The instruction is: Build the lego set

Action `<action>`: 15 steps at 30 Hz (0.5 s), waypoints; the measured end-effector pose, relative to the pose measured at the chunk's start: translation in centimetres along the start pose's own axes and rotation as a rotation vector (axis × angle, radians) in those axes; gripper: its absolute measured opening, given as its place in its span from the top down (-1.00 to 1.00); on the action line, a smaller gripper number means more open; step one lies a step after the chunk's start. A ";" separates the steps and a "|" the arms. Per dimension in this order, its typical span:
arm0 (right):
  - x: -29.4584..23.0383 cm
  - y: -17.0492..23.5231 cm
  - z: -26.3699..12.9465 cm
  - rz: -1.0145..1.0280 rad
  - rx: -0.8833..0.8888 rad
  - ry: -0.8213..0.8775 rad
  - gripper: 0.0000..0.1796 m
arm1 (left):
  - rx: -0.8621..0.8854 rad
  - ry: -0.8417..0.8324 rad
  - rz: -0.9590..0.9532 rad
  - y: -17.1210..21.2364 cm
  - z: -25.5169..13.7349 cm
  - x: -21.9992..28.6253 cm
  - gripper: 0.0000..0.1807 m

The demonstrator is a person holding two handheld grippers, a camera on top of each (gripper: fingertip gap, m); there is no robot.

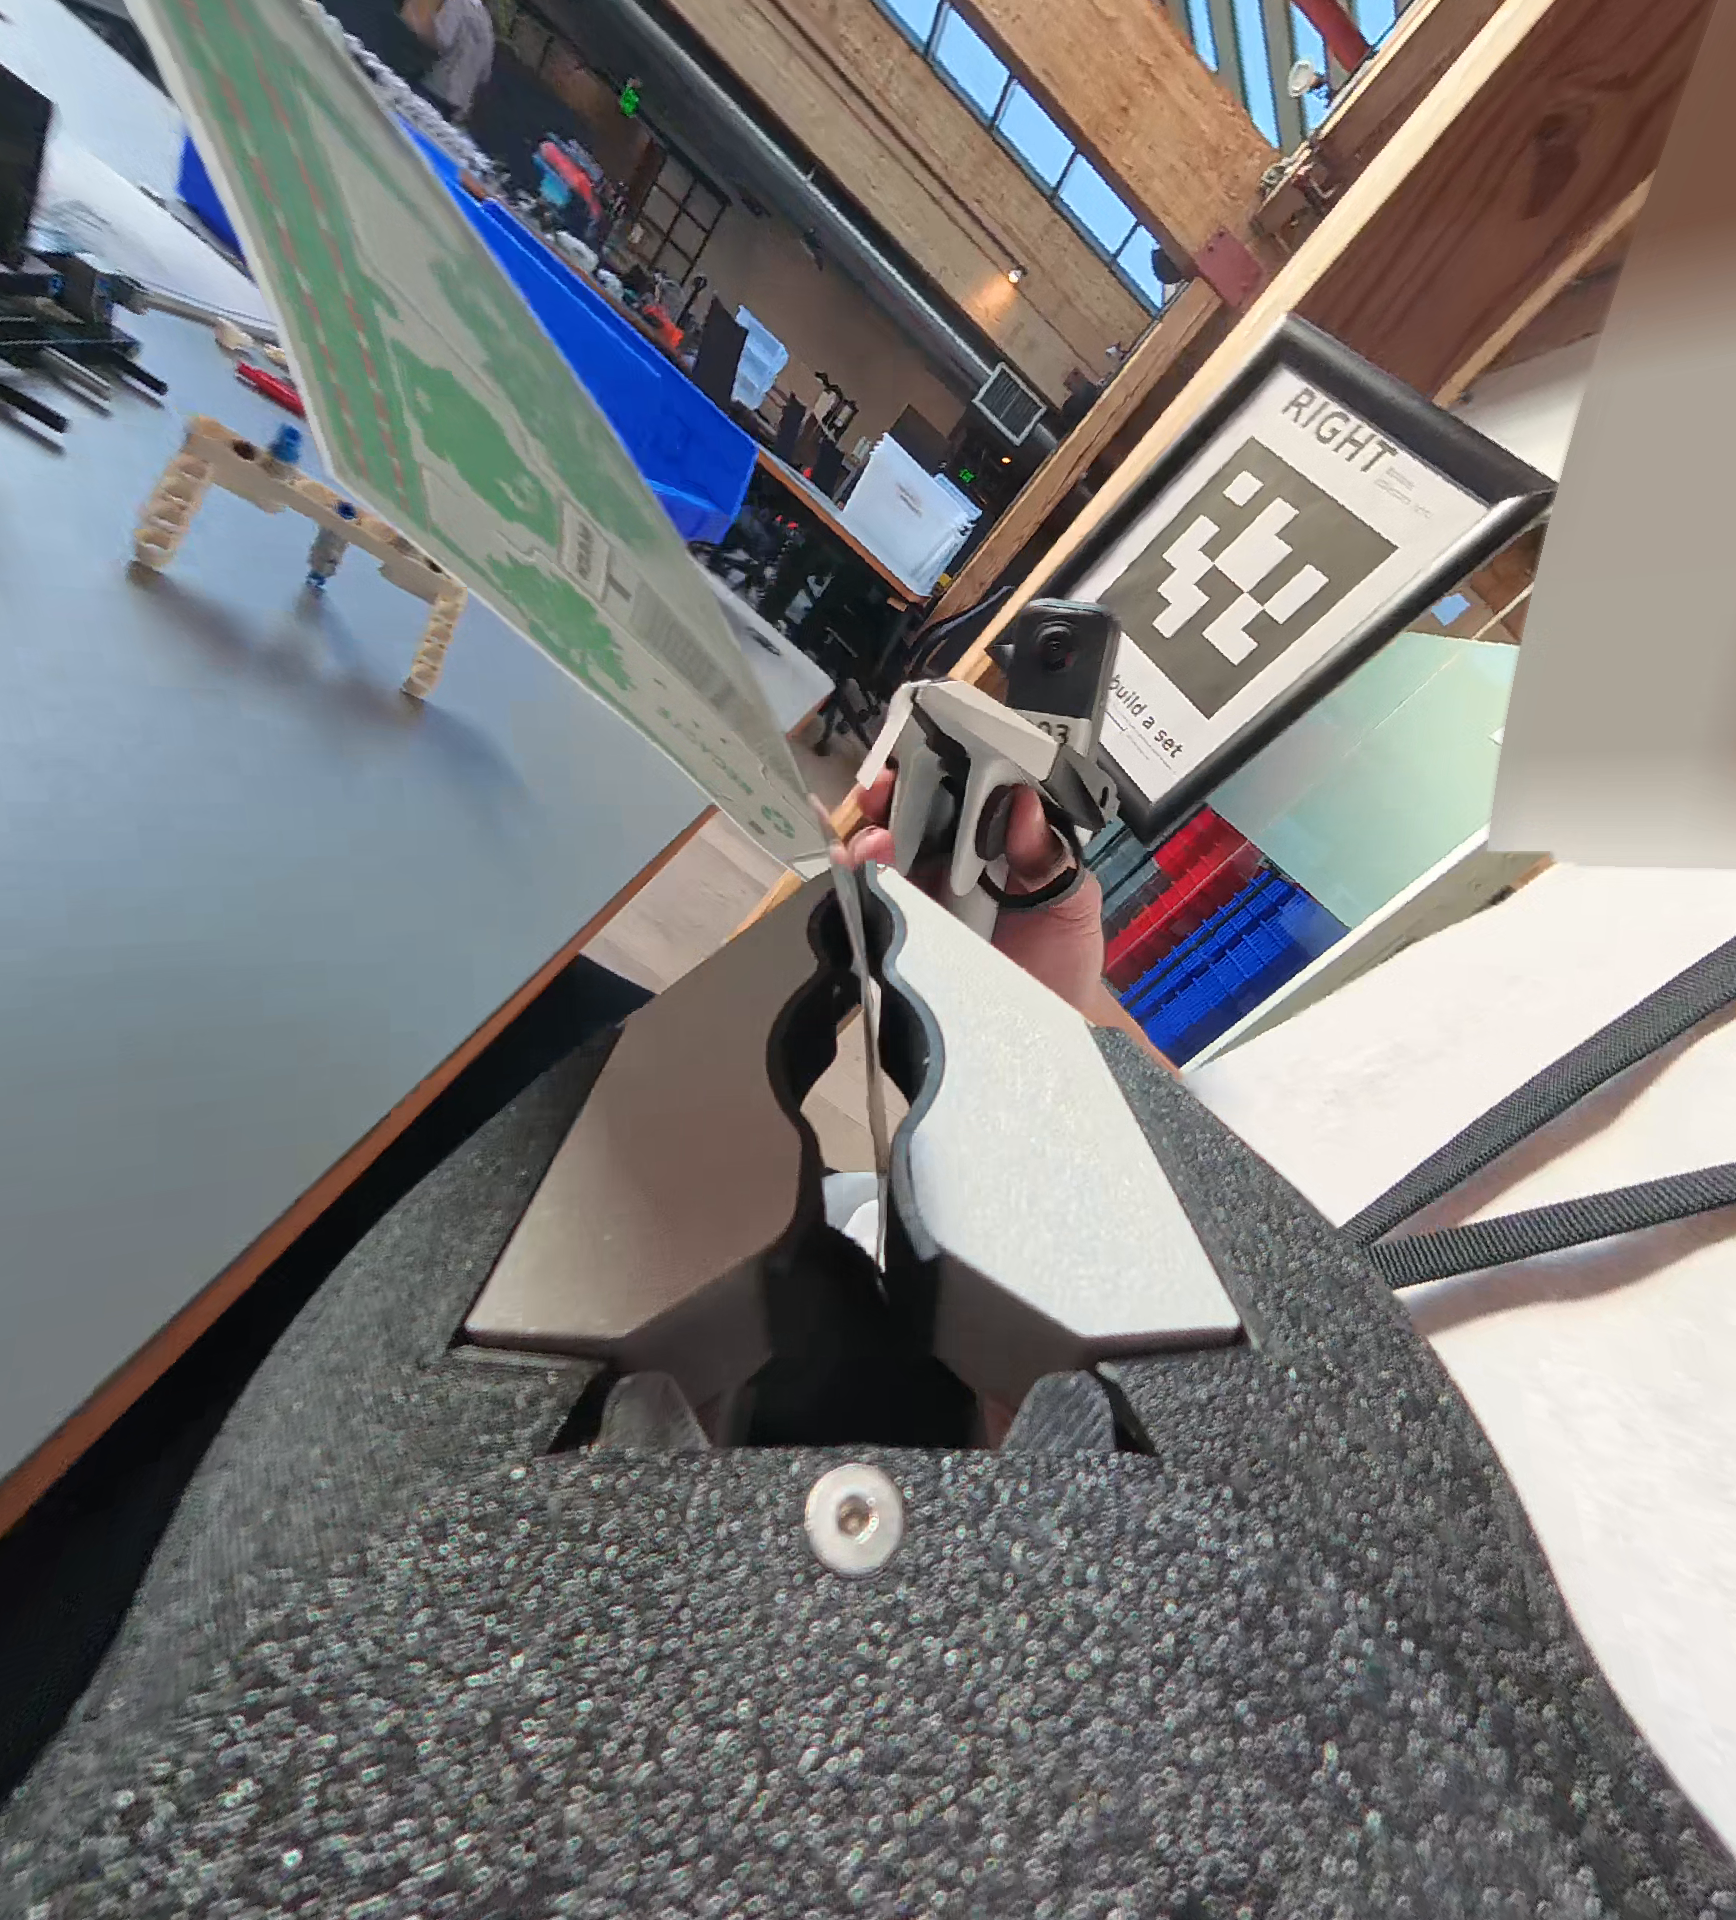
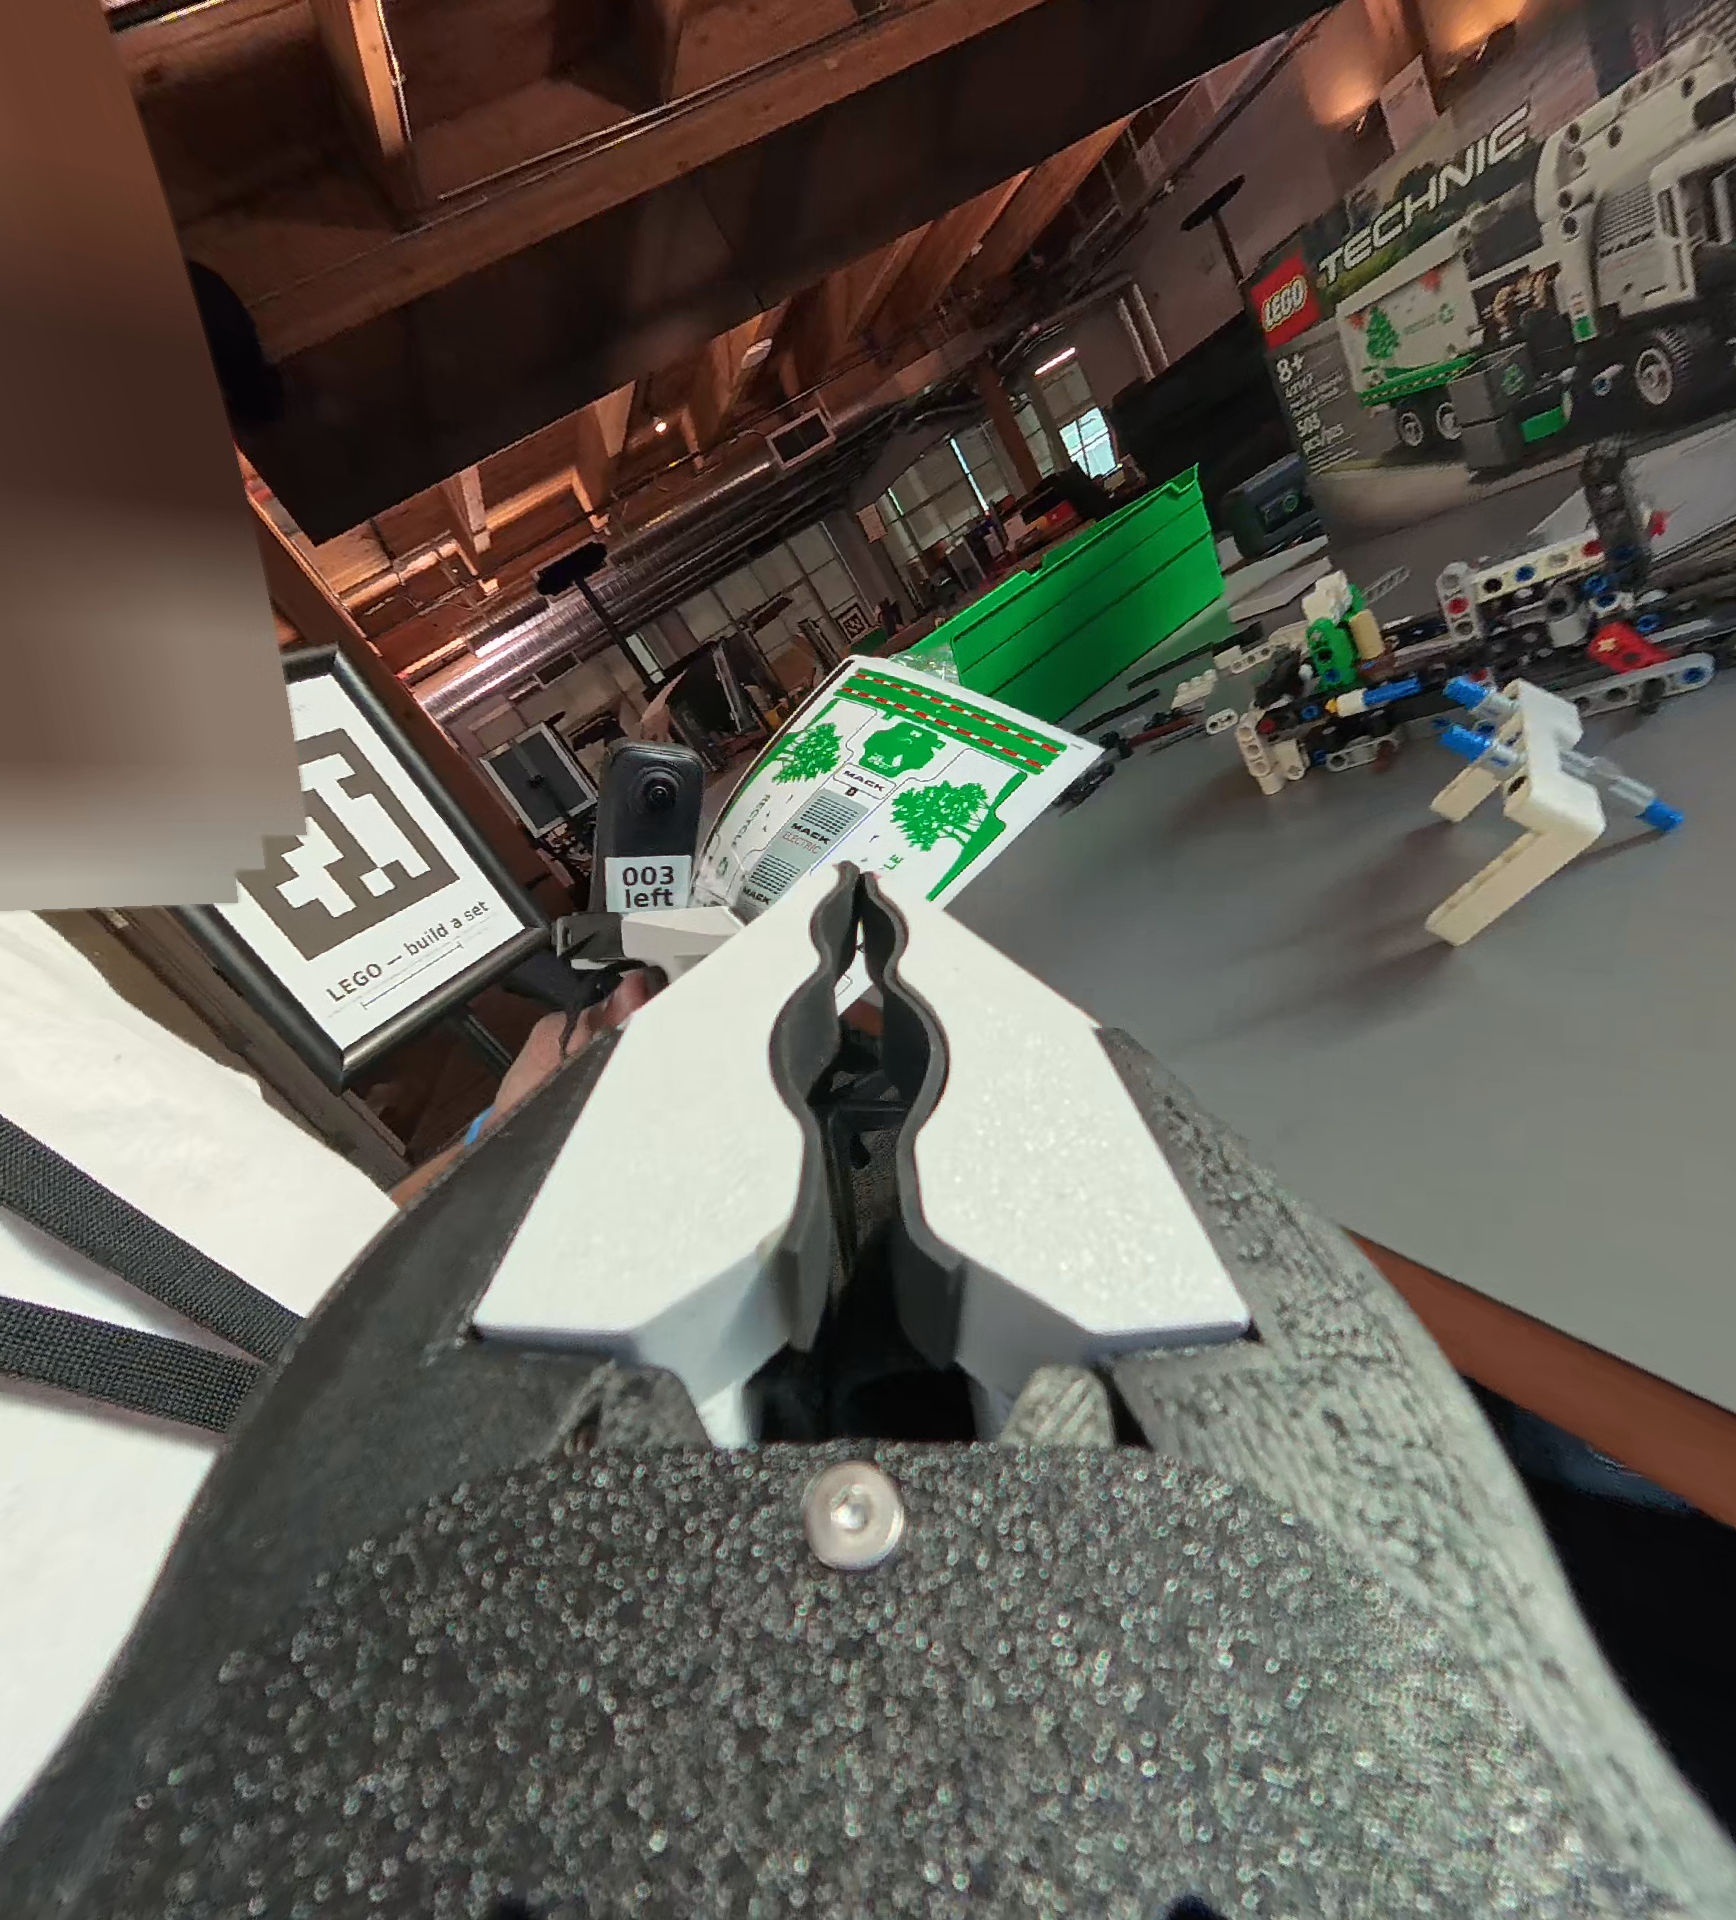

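Observation:
A white sticker sheet (image 1: 448,395) with green tree prints is held up over the near edge of the grey table (image 1: 220,987). My left gripper (image 1: 851,896) is shut on its edge, and the sheet runs between the jaws. In the right wrist view the sheet (image 2: 895,790) stands just beyond my right gripper (image 2: 859,883), which is shut with its tips pinching the sheet's lower edge. The right gripper also shows in the left wrist view (image 1: 885,753). A white lego frame (image 2: 1518,810) with blue pins stands on the table, and it also shows in the left wrist view (image 1: 303,509).
A partly built dark chassis (image 2: 1363,691) and loose parts lie at the back of the table (image 2: 1363,1091), before the set's box (image 2: 1529,291). A green bin (image 2: 1082,613) stands behind. A framed marker sign (image 1: 1290,582) hangs on the person's chest. A blue bin (image 1: 625,374) is behind. The grippers' ends are close to 9 cm from one another.

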State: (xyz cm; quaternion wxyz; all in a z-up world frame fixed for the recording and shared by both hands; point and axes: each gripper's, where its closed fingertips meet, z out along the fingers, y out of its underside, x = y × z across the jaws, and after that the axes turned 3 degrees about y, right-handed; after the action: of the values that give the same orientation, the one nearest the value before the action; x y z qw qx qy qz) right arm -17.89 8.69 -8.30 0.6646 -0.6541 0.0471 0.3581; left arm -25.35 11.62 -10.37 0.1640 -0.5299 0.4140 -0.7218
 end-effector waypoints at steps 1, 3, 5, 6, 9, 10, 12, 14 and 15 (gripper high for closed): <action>0.1 -0.4 -0.1 -0.018 0.005 0.004 1.00 | -0.005 -0.037 0.001 -0.7 -0.6 -0.4 1.00; 0.3 -1.3 -0.2 -0.055 0.013 0.004 1.00 | -0.020 -0.152 0.026 -2.8 -2.7 -1.7 1.00; 0.8 -2.1 -0.1 -0.087 0.017 0.014 1.00 | -0.004 -0.311 0.060 -6.0 -6.7 -3.5 1.00; 1.2 -2.5 0.1 -0.097 0.011 0.022 1.00 | 0.020 -0.390 0.070 -8.1 -9.1 -4.3 1.00; 2.4 -3.6 1.0 -0.116 0.006 0.027 1.00 | 0.015 -0.593 0.105 -14.5 -16.8 -6.3 1.00; 2.9 -4.1 1.4 -0.116 0.010 0.027 1.00 | 0.004 -0.684 0.125 -16.6 -19.6 -7.1 1.00; 3.8 -4.8 2.3 -0.097 0.009 0.019 1.00 | 0.023 -0.826 0.138 -21.3 -24.8 -8.7 1.00; 4.6 -5.4 3.2 -0.085 0.011 0.008 1.00 | 0.036 -0.855 0.069 -25.2 -28.4 -10.6 1.00; 4.9 -5.6 3.7 -0.084 0.006 0.004 1.00 | 0.039 -0.860 0.029 -27.0 -29.8 -12.2 1.00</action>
State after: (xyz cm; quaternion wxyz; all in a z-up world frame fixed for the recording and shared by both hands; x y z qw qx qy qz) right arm -12.71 14.69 -5.68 0.6809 -0.6543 0.0218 0.3283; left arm -42.07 48.73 -0.07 0.3417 -0.7734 0.3017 -0.4406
